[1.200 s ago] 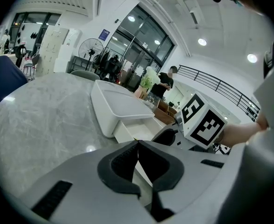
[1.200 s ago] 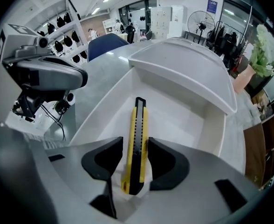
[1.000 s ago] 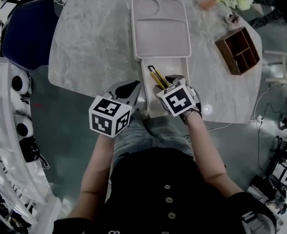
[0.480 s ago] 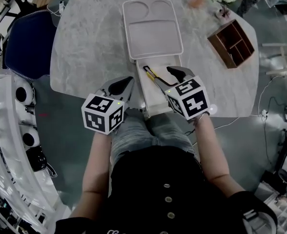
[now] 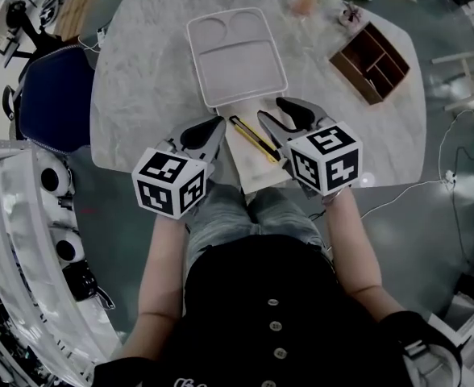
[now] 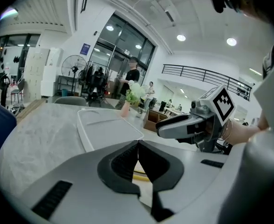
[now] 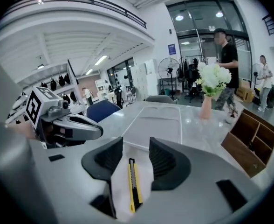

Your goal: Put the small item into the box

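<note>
Head view: the knife (image 5: 253, 138) is seen inside the open box (image 5: 257, 177) at the surface's (image 5: 140, 71) edge. Left gripper view: left gripper (image 6: 138, 146) closed, empty. Right gripper view: right gripper (image 7: 136, 160) parted, jaws just narrowed slightly, empty; the box could be knocked off if brushed.

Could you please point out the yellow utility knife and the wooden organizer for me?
yellow utility knife (image 5: 254, 139): head view, middle of its body.
wooden organizer (image 5: 371, 61): head view, centre of its compartments.

no words or numbers can be read anywhere. the blue wall sign (image 7: 172, 49) is too small to make out.
</note>
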